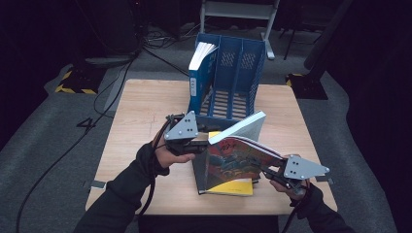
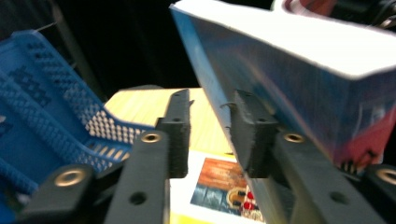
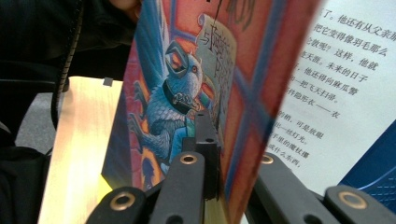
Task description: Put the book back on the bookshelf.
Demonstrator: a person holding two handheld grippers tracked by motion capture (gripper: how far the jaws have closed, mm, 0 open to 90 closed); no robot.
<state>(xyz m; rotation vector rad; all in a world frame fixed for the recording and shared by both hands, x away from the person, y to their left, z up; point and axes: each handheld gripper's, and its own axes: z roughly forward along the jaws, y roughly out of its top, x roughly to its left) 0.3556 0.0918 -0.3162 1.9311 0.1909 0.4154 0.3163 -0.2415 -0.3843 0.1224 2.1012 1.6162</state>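
High view: one book already stands in the blue file rack (image 1: 228, 73) at 12 o'clock on the desk (image 1: 141, 121); the illustrated paperback (image 1: 235, 158) is lifted at 6. Left claw (image 2: 212, 130) view: jaws apart, nothing pinched, book edge just beside. Right claw (image 3: 236, 156) view: clamped on the cover. Racking it is probably what's left

High view above table (image 1: 145, 97), facing forward-down; both gripper views close on raised book (image 1: 233, 155).
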